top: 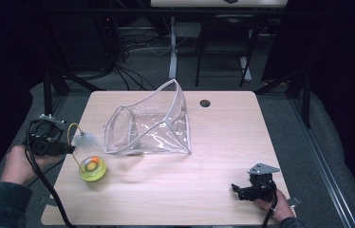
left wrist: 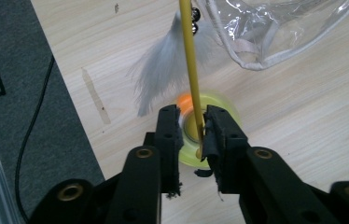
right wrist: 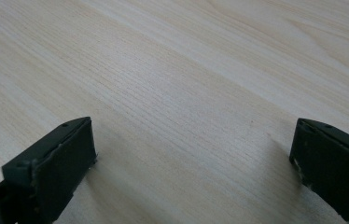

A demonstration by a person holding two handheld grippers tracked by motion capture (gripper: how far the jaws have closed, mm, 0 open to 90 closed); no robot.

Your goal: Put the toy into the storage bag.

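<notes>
A cat toy with a round yellow-green base [top: 92, 168] holding an orange ball stands at the table's left front. A thin yellow wand [left wrist: 189, 56] rises from it, with a white feather [left wrist: 163, 65] and small bells at its end. My left gripper [left wrist: 193, 112] sits at the table's left edge with the wand between its jaws. The wand rests against one pad and a gap shows to the other. A clear plastic bag [top: 152, 126] with white trim stands open mid-table. My right gripper [top: 235, 187] rests at the front right, jaws wide over bare wood [right wrist: 191, 135].
The wooden table [top: 223, 142] has a dark cable hole [top: 205, 103] at the back right. Grey carpet lies left of the table edge [left wrist: 14, 93]. Chair and desk legs stand beyond the far edge [top: 173, 52]. My left gripper's cable trails off the front left.
</notes>
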